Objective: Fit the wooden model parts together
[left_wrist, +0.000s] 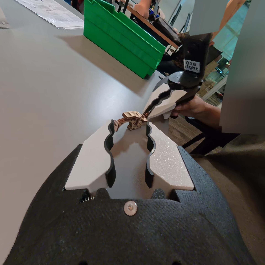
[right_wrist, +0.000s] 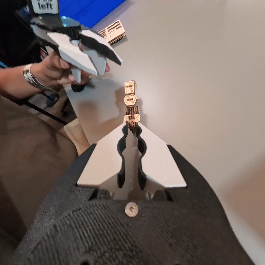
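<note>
Right claw (right_wrist: 131, 124) clamped on wooden model (right_wrist: 130, 100); left claw (left_wrist: 130, 124) apart; white labels on both.

Laser-cut wooden model (left_wrist: 131, 121), matt smooth table (left_wrist: 50, 86), glossy green plastic bin (left_wrist: 121, 38)

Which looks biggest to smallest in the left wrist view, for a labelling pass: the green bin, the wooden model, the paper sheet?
1. green bin
2. paper sheet, cut off by the frame edge, so its rank is unsure
3. wooden model, smallest though nearest the camera, pinched by the right gripper
</note>
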Available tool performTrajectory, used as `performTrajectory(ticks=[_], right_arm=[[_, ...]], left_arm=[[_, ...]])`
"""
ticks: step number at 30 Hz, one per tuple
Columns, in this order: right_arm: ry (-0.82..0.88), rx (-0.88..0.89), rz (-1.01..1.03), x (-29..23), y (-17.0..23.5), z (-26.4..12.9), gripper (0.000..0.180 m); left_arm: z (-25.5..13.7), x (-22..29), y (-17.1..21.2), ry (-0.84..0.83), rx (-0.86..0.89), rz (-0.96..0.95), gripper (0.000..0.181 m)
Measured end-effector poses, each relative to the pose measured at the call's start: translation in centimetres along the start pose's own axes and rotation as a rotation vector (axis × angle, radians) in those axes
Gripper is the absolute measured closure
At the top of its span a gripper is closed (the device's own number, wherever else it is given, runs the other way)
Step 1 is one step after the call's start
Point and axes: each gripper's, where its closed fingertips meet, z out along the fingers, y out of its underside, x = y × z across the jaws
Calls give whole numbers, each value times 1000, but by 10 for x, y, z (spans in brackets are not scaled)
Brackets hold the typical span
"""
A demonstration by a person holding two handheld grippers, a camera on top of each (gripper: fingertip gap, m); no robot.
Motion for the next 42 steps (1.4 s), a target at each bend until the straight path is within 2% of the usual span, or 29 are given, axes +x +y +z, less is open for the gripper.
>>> performTrajectory(ticks=[7,11,42], right_arm=[[-99,107,365,16,-5,-13,172],[-120,134,466,23,-5,-18,172],[-99,105,417,19,-2,-15,172]], left_arm=[[7,9,8,37,-46,-23,137],[9,11,12,47,-63,-33,137],[12,14,16,74,-83,-85,137]])
